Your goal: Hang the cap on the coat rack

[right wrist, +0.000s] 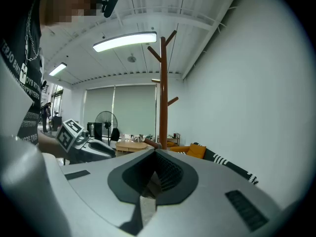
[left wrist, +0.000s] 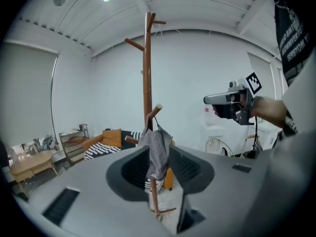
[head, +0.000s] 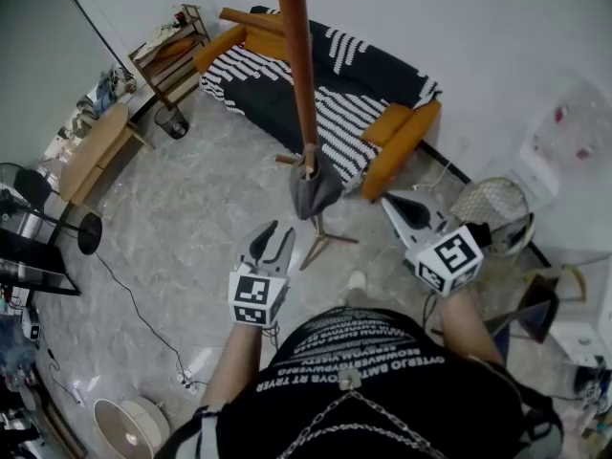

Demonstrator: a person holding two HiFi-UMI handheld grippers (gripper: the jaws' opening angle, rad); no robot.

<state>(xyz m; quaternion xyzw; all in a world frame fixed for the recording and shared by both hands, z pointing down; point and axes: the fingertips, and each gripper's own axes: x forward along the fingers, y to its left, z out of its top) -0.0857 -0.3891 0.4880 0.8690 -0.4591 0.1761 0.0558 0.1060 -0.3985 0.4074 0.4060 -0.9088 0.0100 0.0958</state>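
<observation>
A grey cap point(head: 316, 187) hangs on a low peg of the brown wooden coat rack point(head: 295, 46), just ahead of me. In the left gripper view the cap point(left wrist: 157, 152) dangles from that peg beyond the jaws, which stand wide apart and touch nothing. My left gripper point(head: 281, 229) is open, below and left of the cap. My right gripper point(head: 389, 201) is to the right of the rack, its jaws together and empty. The right gripper view shows the rack's pole point(right wrist: 163, 93) straight ahead and the left gripper point(right wrist: 81, 144) at the left.
A black-and-white striped sofa point(head: 354, 75) with orange cushions stands behind the rack. A wooden table point(head: 96, 151) and a shelf point(head: 172, 51) are at the left. A wire fan guard point(head: 497, 204) lies at the right. A cable point(head: 134, 304) runs across the floor.
</observation>
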